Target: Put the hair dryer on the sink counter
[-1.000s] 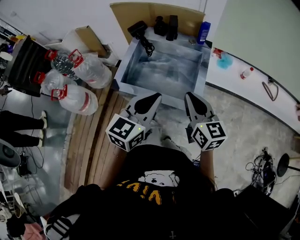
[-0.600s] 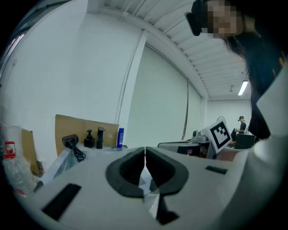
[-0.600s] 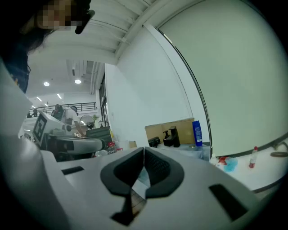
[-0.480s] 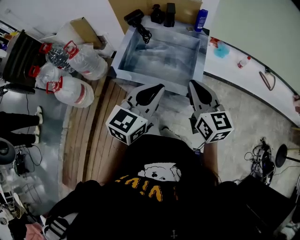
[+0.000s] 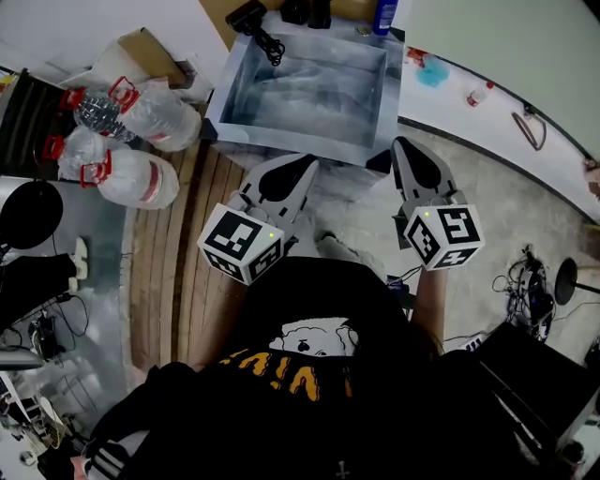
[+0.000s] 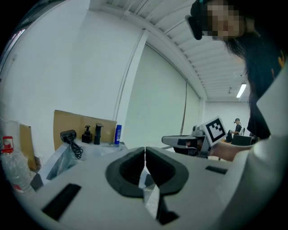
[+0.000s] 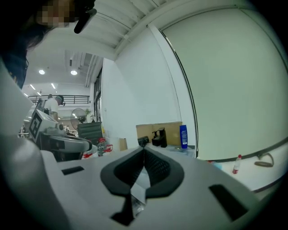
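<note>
Black hair dryer (image 5: 246,13) sat at the far left corner of the sink (image 5: 219,86), its cord (image 5: 270,45) trailing down into the basin and its body lying roughly along the far rim. Both grippers hung by the near edge, well apart from it, with the whole basin between. Left gripper (image 5: 303,169) had its fingers pressed together on nothing; right gripper (image 5: 405,150) was the same, closed and empty. The dryer lay ahead and to the left of both, so the left gripper looked the nearer for any reach.
</note>
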A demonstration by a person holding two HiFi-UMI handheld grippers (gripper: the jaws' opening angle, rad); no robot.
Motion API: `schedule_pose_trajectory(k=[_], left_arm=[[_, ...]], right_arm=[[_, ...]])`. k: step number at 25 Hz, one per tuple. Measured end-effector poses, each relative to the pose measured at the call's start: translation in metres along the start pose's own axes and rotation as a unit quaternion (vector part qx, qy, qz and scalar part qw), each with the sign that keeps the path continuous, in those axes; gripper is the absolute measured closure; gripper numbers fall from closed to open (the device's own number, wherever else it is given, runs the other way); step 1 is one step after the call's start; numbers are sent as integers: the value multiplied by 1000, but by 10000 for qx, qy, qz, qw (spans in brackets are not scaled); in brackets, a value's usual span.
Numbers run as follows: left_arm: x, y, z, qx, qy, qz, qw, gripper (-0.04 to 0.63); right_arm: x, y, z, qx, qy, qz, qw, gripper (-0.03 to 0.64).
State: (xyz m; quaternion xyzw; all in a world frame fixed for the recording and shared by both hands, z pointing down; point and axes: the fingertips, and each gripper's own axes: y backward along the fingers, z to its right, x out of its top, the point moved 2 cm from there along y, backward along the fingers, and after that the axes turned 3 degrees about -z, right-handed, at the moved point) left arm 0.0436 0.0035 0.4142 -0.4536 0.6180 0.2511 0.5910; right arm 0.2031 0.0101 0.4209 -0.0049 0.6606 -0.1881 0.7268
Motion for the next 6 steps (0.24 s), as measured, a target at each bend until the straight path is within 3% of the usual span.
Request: schedule_pose_trajectory(k=[6], left_arm=[[-17,-1,0,-22,35,-181,9998,584]], right_arm=[[-11,11,17,-290,-50,-9,9996,611]])
